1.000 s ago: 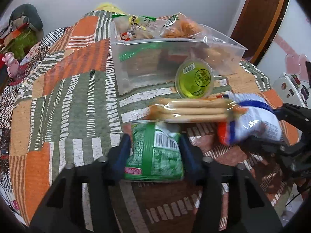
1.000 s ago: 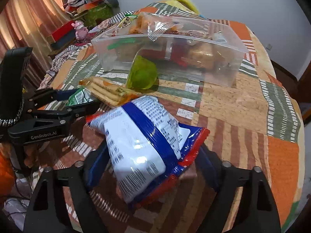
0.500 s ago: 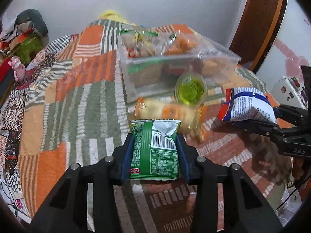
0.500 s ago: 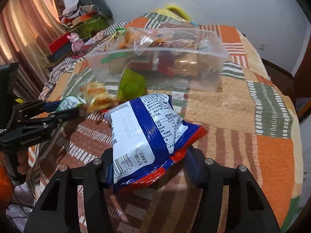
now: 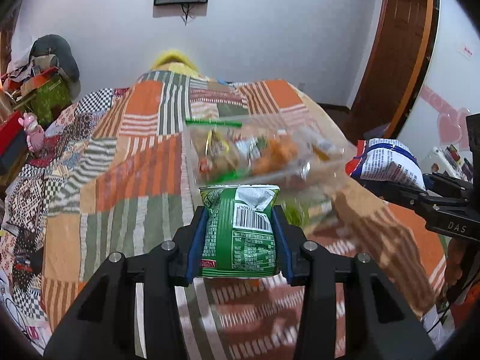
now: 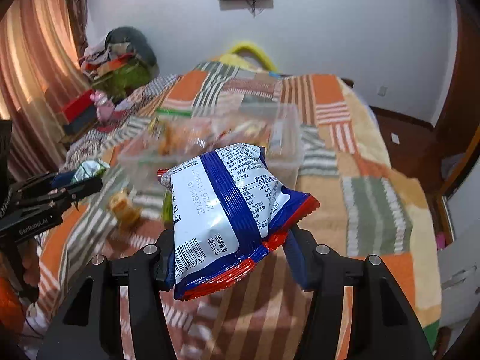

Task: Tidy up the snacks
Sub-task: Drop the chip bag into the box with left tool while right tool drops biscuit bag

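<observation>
My left gripper (image 5: 238, 240) is shut on a green snack packet (image 5: 240, 234) and holds it up above the patchwork bedspread. My right gripper (image 6: 229, 252) is shut on a white, blue and red snack bag (image 6: 222, 216), also lifted; this bag shows at the right of the left wrist view (image 5: 387, 163). A clear plastic bin (image 5: 261, 153) with several snacks inside stands on the bed just beyond both packets; it also shows, blurred, in the right wrist view (image 6: 210, 138). A cracker pack (image 6: 124, 210) and a green jelly cup (image 6: 166, 207) lie on the bedspread in front of the bin.
The bedspread (image 5: 120, 180) stretches left and back toward a white wall. Clutter, a pink toy (image 5: 31, 133) and a red box (image 5: 9, 138) lie beside the bed on the left. A wooden door (image 5: 393, 45) stands at the right. A curtain (image 6: 27, 60) hangs at the far left.
Both grippers have lifted their packets up off the bedspread and tilted upward, so the bin, the cracker pack and the jelly cup now sit lower and farther in view.
</observation>
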A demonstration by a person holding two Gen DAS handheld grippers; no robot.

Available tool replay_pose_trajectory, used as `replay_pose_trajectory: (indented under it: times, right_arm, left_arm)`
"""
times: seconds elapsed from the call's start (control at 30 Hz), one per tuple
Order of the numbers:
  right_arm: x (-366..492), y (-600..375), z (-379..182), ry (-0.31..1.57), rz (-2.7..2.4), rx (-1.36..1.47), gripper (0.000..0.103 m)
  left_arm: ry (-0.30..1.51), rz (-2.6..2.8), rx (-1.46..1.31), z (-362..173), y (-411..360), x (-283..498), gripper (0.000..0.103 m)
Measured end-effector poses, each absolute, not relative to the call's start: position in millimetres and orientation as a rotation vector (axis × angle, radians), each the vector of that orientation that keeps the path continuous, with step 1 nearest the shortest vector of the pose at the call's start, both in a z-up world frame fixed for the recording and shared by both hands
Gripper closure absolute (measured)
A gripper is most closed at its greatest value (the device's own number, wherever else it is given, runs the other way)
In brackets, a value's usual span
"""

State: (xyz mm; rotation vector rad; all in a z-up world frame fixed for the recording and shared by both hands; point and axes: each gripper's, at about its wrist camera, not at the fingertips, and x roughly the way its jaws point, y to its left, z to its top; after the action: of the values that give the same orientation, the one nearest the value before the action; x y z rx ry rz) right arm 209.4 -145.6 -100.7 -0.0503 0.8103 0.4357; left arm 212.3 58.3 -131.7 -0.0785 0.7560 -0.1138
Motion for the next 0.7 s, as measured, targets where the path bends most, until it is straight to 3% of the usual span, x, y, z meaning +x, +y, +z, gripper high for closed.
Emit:
replay_pose_trajectory:
  times: [0.4,0.7]
  right_arm:
    - [262,-130,-88,0.752,0.397,-0.026,0.050]
    - [304,-124,-107,0.811,0.377,0.020,0.050]
  left_arm:
    - [0.702,-0.107,-0.090,-110,51,280,0.061]
    - [0.711,-0.123,-0.081,-118,30,329,0.061]
